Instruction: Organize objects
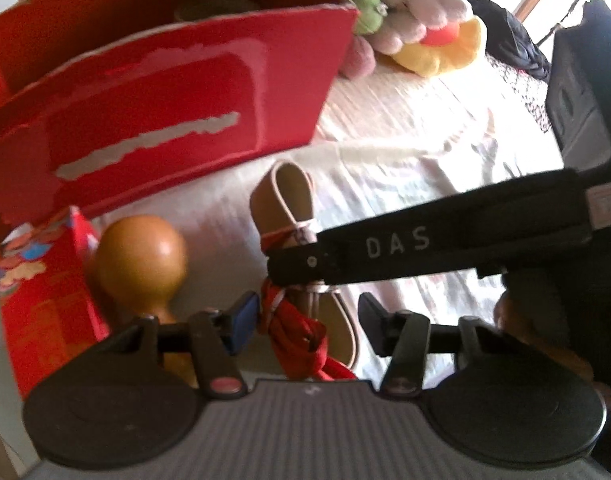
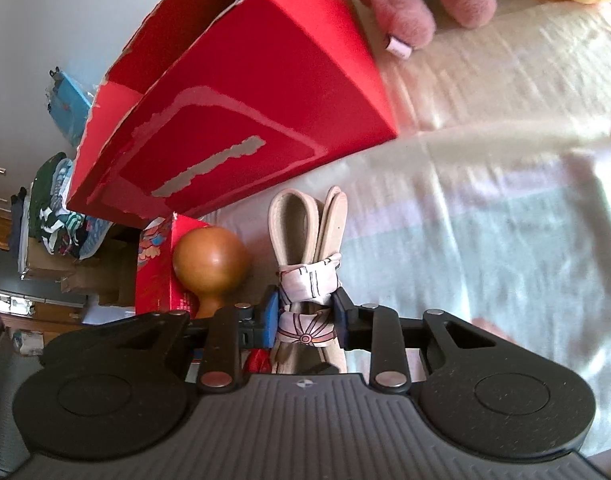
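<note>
1. The right gripper (image 2: 305,320) had its jaws closed narrow on the folded belt bundle (image 2: 305,236), pinching it at the patterned cloth wrap (image 2: 307,280) about mid-length.
2. The bundle's long axis ran straight ahead of the right jaws; its looped end pointed forward toward the red box (image 2: 241,112), the other end tucked back under the gripper body.
3. The left gripper (image 1: 305,316) had its jaws wide, holding nothing. The same belt bundle (image 1: 283,200) and a red ribbon (image 1: 301,332) lay between and just ahead of them, with the right gripper's finger crossing in from the right.
4. Judgement: the right hand was the one in charge of the bundle; the left was nearby but idle.
5. The red box stood ahead and left of both sets of jaws, its open top up, near the bundle. Something round lay inside; too blurred to identify.
6. Count: one belt bundle, one large red box, one small printed red carton (image 2: 155,264), one wooden knob-shaped piece (image 2: 211,264) to the left of the jaws, and several plush toys (image 2: 421,0) on the bed (image 2: 485,200) beyond, exact number unclear.
</note>
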Tool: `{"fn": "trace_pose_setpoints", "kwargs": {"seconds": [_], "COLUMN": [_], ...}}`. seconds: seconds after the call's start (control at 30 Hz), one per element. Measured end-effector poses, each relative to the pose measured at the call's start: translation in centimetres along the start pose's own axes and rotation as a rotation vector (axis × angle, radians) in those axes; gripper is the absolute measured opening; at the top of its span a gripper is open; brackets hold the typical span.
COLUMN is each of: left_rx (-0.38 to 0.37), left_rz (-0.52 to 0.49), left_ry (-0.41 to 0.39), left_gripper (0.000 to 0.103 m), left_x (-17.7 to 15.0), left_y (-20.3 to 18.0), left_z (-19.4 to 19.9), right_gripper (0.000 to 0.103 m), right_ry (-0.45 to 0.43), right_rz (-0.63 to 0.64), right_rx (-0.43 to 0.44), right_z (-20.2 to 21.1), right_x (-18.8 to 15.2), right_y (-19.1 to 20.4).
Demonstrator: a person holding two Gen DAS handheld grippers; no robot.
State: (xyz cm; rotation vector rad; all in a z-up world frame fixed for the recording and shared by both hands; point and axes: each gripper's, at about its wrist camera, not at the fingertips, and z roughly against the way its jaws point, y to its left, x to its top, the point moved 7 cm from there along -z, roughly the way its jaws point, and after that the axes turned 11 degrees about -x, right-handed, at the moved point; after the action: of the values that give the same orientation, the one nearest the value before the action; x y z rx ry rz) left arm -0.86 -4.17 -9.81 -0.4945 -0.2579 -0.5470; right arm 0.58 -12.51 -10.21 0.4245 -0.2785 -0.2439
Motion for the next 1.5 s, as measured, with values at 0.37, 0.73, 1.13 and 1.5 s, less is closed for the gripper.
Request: {"fn": "trace_pose_setpoints", "kwargs": {"seconds": [0.37, 0.73, 1.13, 1.5], "left_rx": [-0.074, -0.172, -0.208, -0.126], "left_rz": [-0.079, -0.227, -0.260, -0.192], "left_ry": [-0.012, -0.103, -0.305, -0.449], "left_gripper": [0.047, 0.045, 0.045, 0.045], "left_x": [1.4, 4.5, 10.0, 14.0], "left_y": [-2.5, -6.1, -5.0, 0.7], "left_z": [0.3, 4.4, 12.1, 16.6], "right_gripper": [0.030, 0.029, 0.029, 0.029], "right_ry": [-0.067, -0.236, -0.413, -0.473], "right_rz": [-0.028, -0.018, 0.075, 0.232], "right_rx": [-0.031, -0.074, -0.032, -0.003], "right_z": [3.4, 8.4, 13.0, 11.9], "right_x": [0.7, 2.4, 7.1, 12.1], "right_y": [-1.6, 0.6, 6.3, 12.9]}}
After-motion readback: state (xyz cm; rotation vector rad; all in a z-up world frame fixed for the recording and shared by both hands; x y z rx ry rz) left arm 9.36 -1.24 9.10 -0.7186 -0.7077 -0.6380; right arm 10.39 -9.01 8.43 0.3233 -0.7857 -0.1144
